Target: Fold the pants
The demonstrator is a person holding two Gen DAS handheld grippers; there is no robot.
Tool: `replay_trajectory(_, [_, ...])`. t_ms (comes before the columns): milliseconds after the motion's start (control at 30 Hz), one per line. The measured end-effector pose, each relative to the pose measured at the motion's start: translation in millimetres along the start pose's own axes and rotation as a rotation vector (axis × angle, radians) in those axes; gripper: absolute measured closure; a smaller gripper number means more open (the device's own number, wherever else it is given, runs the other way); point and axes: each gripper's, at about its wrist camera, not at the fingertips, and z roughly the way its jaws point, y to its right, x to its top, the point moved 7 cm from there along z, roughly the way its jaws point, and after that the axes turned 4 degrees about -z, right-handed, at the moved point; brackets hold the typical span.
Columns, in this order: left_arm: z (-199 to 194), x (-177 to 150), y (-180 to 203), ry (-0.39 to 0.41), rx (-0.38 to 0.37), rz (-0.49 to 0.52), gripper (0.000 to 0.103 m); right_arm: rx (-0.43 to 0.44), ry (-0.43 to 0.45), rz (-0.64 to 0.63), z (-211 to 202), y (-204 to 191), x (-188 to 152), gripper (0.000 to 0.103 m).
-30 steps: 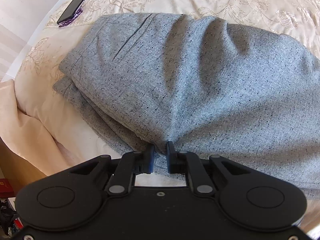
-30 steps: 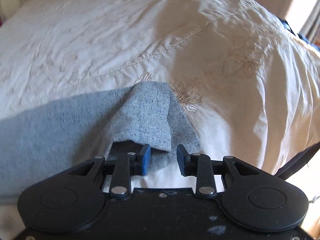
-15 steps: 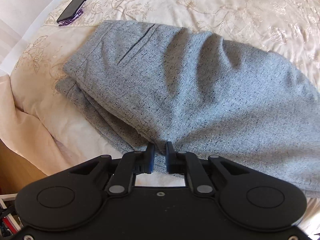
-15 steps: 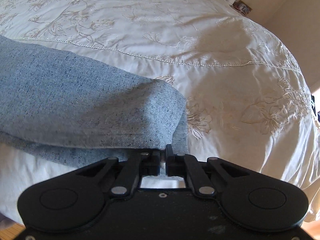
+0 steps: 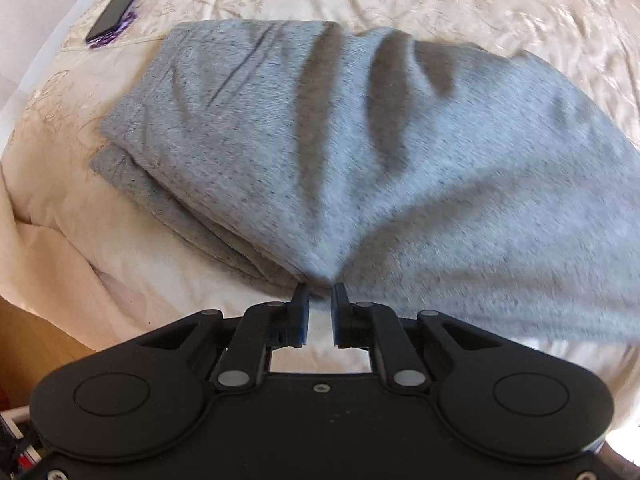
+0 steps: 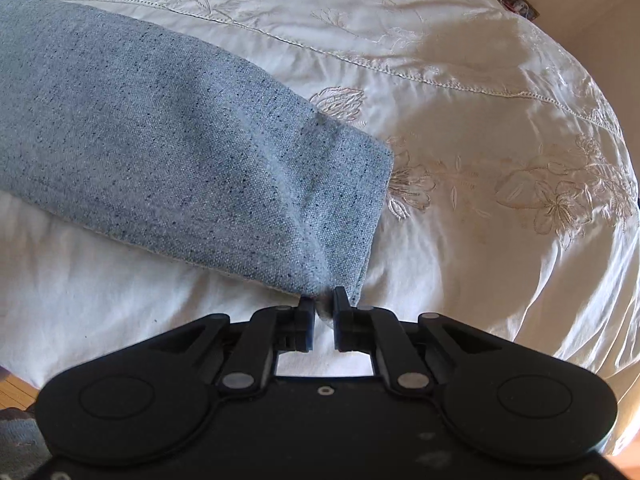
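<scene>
Grey pants (image 5: pixel 360 152): one; phone (image 5: pixel 120 10): one.

Phone (image 5: pixel 120 10) apparently beyond pants (image 5: pixel 360 152)

In the left wrist view the grey pants (image 5: pixel 360 152) are motion-blurred and run off the frame's right edge, while the phone (image 5: pixel 120 10) at upper left is too small to read.

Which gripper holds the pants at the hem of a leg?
The right gripper: its jaws, now opening, have the hem corner of the pants between them. The left gripper pinches a side edge instead.
</scene>
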Motion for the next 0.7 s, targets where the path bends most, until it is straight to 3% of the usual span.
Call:
replay_trajectory(100, [-30,-9,5,0.048,-0.004,0.076,0.087,0.036,0.004,0.132,-20,14,0,0.086])
replay_trajectory(233, [-58,22,-4,0.178,-0.006,0.045,0.077,0.098,0.086,0.236,-58,11,26,0.085])
replay_trajectory(333, [-44,63,-23,0.209,0.037,-0.009,0.077,0.218,0.135,0.259,-74,-22,64,0.083])
replay_trajectory(500, [-7,111,-66,0.249,0.131,-0.04,0.077,0.402,0.209,0.271,-99,-111,145,0.081])
replay_trajectory(567, [12,118,-85,0.22,0.156,-0.039,0.077,0.482,0.223,0.271,-107,-150,178,0.081])
replay_trajectory(633, [38,105,-99,0.105,0.155,-0.026,0.078,0.553,0.246,0.26,-116,-190,212,0.081])
replay_trajectory(700, [65,72,-111,-0.022,0.119,-0.007,0.087,0.631,0.264,0.235,-123,-235,253,0.08])
